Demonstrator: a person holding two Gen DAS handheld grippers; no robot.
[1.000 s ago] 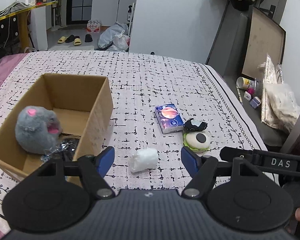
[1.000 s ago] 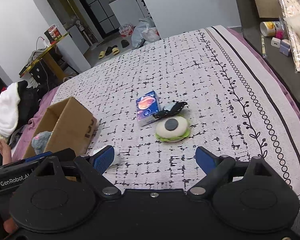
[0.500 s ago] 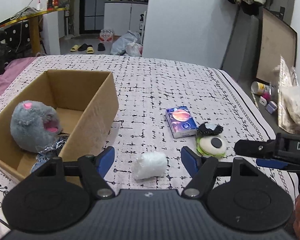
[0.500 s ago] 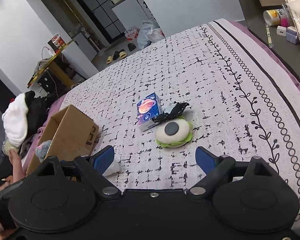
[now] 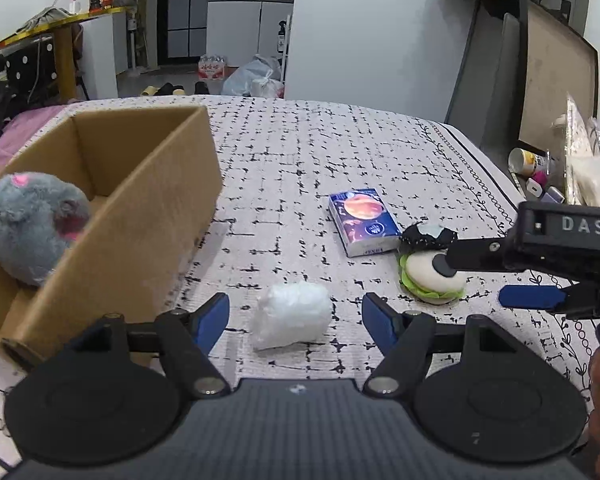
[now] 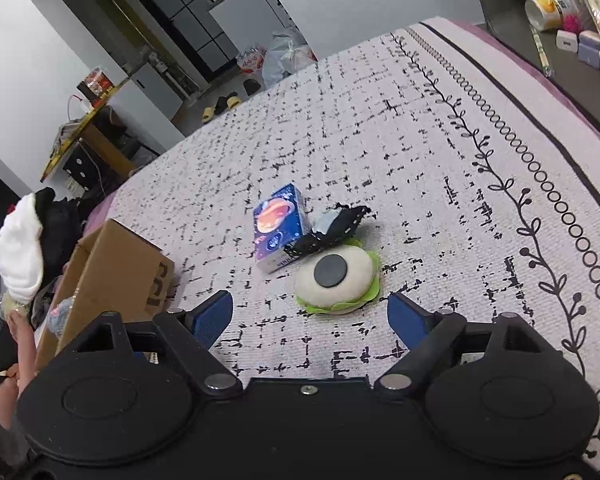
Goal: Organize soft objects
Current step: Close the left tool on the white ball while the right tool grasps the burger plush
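— Far left? 
— Open cardboard box on the bed, holding a grey plush mouse against its near-left wall; something dark beneath, too hidden to name.

— Next to the right? 
— Left claw, spread wide, gripping nothing. Between its blue fingertips, lying on the patterned bedspread: a white fluffy wad, apart from both pads.

— Further right? 
— Blue tissue pack with a planet print, lying flat, further away than the wad. Just right of it, a black lacy scrap touching the pack's corner and overlapping the far edge of a burger-shaped plush, white bun with a dark disc on top and a green frill below.

— And the right claw? 
— Right claw, also spread wide and empty, low over the bedspread, burger plush just ahead, between the fingertip lines but not touched. From the left wrist view, reaching in from the right edge, one arm crossing over the plush.

— Far right? 
— Off the bed: a cup and small packets on a dark surface.
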